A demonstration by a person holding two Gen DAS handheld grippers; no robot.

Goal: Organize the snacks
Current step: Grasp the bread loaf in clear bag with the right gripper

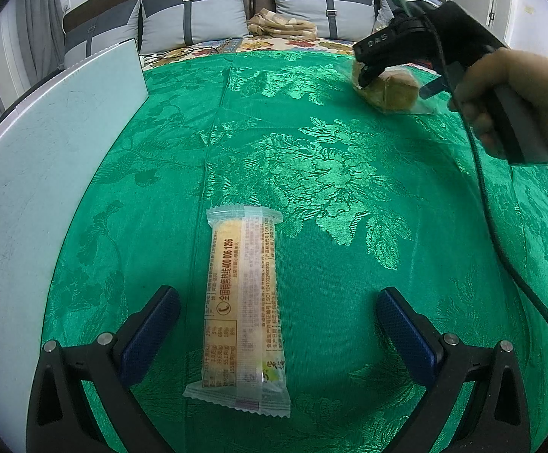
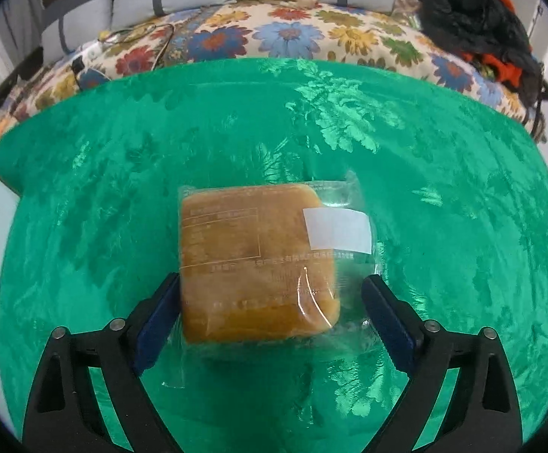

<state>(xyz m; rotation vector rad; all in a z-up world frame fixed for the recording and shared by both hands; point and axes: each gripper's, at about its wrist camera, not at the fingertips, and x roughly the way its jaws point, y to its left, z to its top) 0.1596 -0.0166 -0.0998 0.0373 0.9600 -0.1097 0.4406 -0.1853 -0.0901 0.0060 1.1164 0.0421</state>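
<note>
Where green cloth [image 1: 311, 158] ends, floral bedspread [image 2: 292, 34], grey pillows [image 1: 194, 11].

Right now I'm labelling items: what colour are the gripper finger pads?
Dark blue, textured pads; the left wrist view shows them best.

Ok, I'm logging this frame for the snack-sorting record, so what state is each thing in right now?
Left gripper: open, fingers astride the long bar.
Long yellow wrapped snack bar: sealed, lying flat on the green patterned cloth.
Right gripper: open, fingers either side of the cake.
Square brown cake in clear wrapper: sealed, lying on the cloth.
</note>
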